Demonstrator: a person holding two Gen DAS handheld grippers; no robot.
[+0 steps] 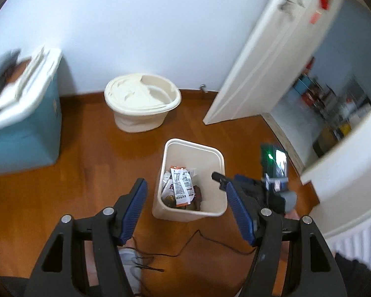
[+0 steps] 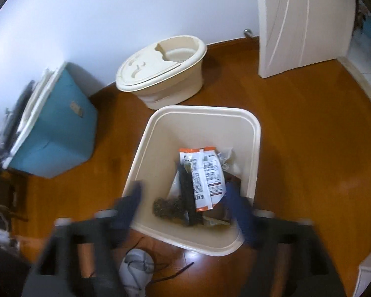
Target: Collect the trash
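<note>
A cream rectangular trash bin [image 1: 192, 144] [image 2: 202, 110] stands on the wooden floor. Inside lie white-and-orange snack wrappers [image 1: 180, 188] [image 2: 205, 178], a dark strip [image 2: 186, 193] and a brown clump [image 2: 168, 206]. My left gripper [image 1: 185, 186] hangs above and just short of the bin, jaws wide apart with nothing between the blue pads. My right gripper [image 2: 184, 188] is blurred and hovers over the bin's near rim, open, with the wrappers lying below it in the bin. In the left wrist view its body [image 1: 274, 173], with a green light, shows beside the bin's right wall.
A blue box with a white lid [image 1: 24, 136] [image 2: 56, 136] stands on the left. A cream oval tub [image 1: 140, 99] [image 2: 160, 74] sits by the wall. A white door [image 1: 259, 61] [image 2: 296, 24] is ajar on the right. A person's shoe [image 1: 131, 262] [image 2: 136, 269] and a thin cable [image 1: 210, 240] lie near the bin.
</note>
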